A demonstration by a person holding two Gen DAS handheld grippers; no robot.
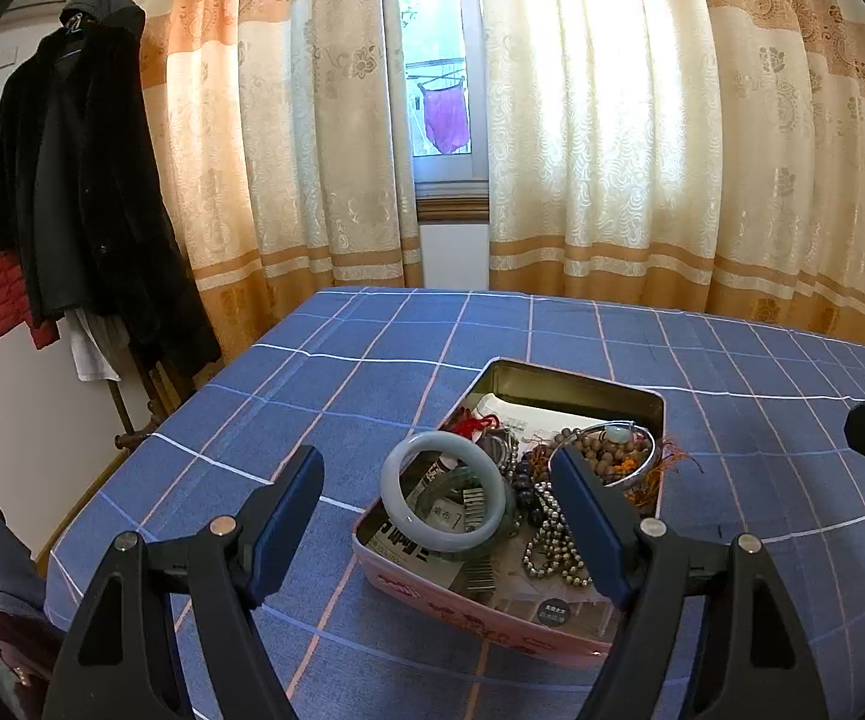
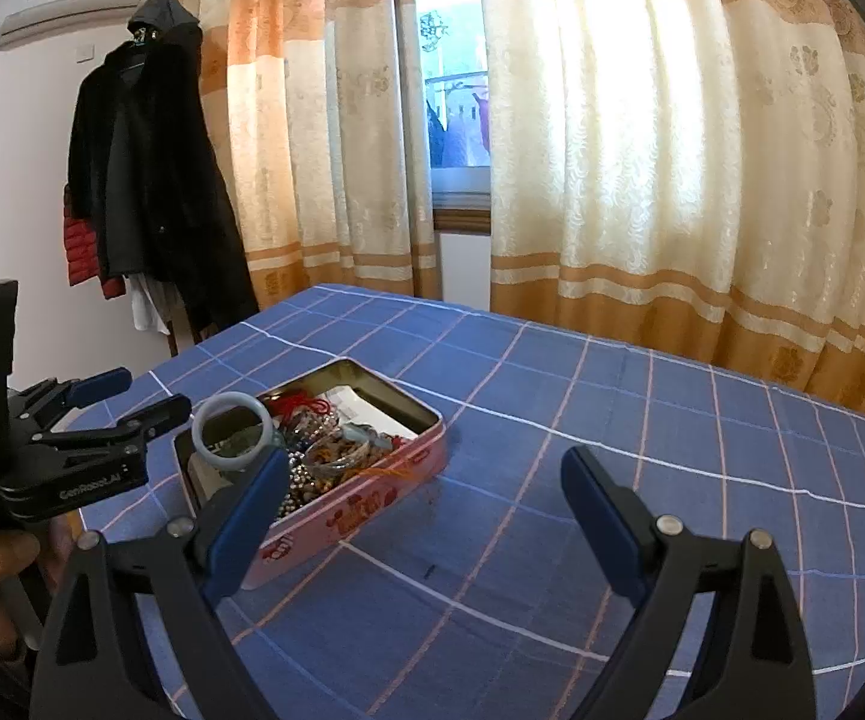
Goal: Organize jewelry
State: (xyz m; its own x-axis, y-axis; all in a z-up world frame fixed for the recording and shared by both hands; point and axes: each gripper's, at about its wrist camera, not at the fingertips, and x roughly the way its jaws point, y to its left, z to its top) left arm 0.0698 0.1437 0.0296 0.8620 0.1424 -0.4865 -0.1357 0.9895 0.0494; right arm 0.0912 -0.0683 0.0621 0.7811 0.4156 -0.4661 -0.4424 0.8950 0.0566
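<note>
Jewelry: all seen lies heaped in pink tin, lower centre; pale bangle propped on top, beads tangled beside | Cloth: no pieces seen | Left gripper, right gripper: spread wide, nothing held | Stage: either unsorted or gathered.

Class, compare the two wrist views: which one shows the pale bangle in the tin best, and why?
The left wrist view. The pale bangle sits near and central between the open left tool, its full ring visible above the pink tin. In the right wrist view the bangle is smaller, off to the left, partly behind a finger.
</note>
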